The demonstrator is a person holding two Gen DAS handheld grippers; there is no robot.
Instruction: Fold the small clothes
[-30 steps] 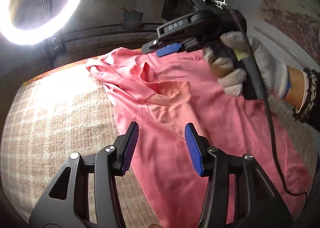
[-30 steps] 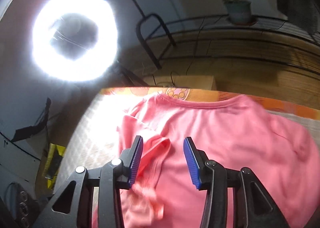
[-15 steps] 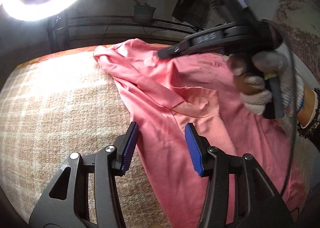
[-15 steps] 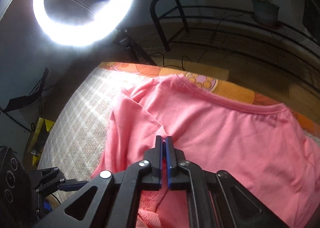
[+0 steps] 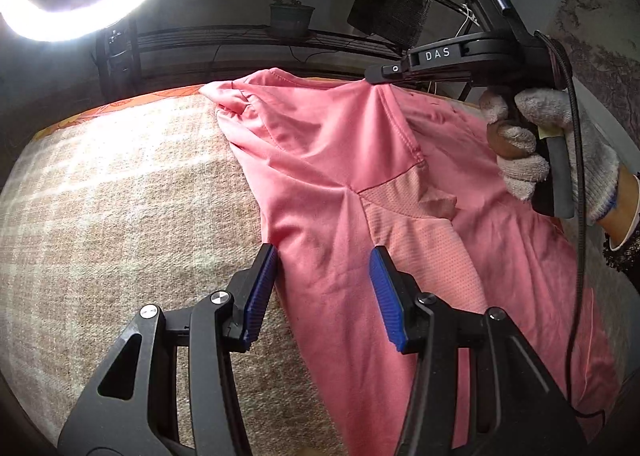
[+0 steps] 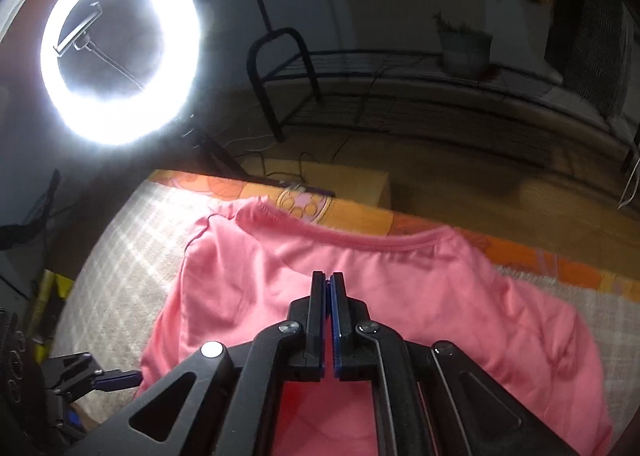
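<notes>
Across the beige checked blanket point(image 5: 120, 216) a pink shirt point(image 5: 340, 176) is lying spread, its neckline toward the far edge near the orange patterned sheet point(image 6: 360, 216). Over its left side the left gripper point(image 5: 322, 288) is hovering with its blue pads standing partly apart, a fold of the pink cloth sitting in the gap between them; the left pad is lying right at the cloth's edge, and nothing is being squeezed. Farther back the right gripper point(image 5: 374, 76), gripped by a hand in a white knit glove point(image 5: 560, 152), is pinching a peak of the shirt and lifting it into a tent, its jaws pressed together on the fabric. Behind the bed a ring light point(image 6: 120, 52) is glowing.
</notes>
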